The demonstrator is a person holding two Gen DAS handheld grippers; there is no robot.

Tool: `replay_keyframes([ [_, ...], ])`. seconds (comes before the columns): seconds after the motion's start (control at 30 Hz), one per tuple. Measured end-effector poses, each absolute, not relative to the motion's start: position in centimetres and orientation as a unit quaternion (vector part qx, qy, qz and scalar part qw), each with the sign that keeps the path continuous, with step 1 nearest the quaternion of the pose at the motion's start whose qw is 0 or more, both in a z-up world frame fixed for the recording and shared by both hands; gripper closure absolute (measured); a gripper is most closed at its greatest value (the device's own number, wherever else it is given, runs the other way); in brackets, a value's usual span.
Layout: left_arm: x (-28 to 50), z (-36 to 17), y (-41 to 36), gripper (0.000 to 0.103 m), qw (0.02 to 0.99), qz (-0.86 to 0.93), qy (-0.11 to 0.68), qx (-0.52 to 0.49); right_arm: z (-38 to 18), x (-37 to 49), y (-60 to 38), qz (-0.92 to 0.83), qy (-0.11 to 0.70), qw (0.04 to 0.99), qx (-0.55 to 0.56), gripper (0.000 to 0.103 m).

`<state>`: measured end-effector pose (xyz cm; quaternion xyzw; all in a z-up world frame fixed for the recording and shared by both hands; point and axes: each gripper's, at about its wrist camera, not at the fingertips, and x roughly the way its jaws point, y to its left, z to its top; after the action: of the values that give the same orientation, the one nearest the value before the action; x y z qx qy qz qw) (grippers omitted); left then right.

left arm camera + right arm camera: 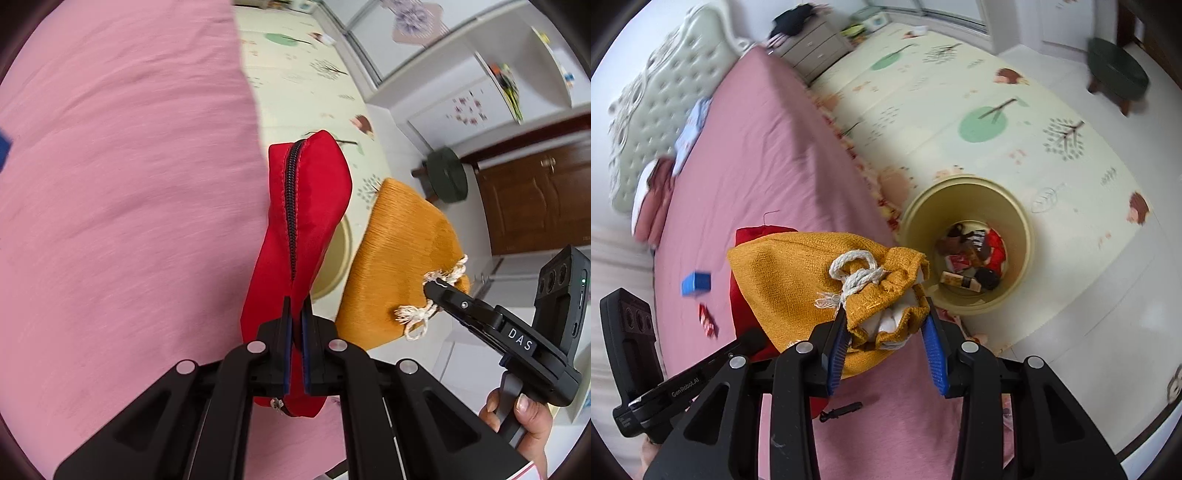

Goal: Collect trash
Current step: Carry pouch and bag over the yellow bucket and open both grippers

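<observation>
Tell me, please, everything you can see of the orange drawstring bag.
The orange bag is a coarse, knitted-looking pouch, full and rounded. Its neck is gathered by a white cord tied in a knot with frayed ends, and a white lining shows in the mouth. The right gripper holds it by the puckered neck, jaws pressed on the cloth. It hangs above the pink bedcover, against the red pouch, near the yellow bin on the floor.
</observation>
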<state>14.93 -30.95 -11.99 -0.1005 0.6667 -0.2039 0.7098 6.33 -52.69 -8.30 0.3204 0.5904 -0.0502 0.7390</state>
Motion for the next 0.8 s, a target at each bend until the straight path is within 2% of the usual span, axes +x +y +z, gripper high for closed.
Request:
replay_keyframes([
  [0.43,18.8,-11.8,-40.7,0.097,0.701,-0.266,0.66,-0.056,-8.1,8.1,-59.4,-0.106,0.561,0.75,0.335,0.064],
  [0.5,19.4,-11.5,-41.9,0.08,0.703,-0.27,0.657,-0.049,-7.9,8.6,-60.2,-0.116,0.558,0.75,0.335,0.059],
  [0.53,19.6,-11.4,-42.2,0.049,0.703,-0.273,0.655,-0.047,-7.8,8.8,-60.6,-0.125,0.555,0.751,0.334,0.054],
  [0.57,19.9,-11.3,-42.6,0.027,0.707,-0.27,0.652,-0.037,-7.9,8.9,-61.0,-0.13,0.554,0.752,0.334,0.051],
  [0.8,20.2,-11.3,-41.8,0.027,0.716,-0.255,0.65,-0.015,-8.1,9.4,-61.2,-0.123,0.552,0.752,0.338,0.048],
])
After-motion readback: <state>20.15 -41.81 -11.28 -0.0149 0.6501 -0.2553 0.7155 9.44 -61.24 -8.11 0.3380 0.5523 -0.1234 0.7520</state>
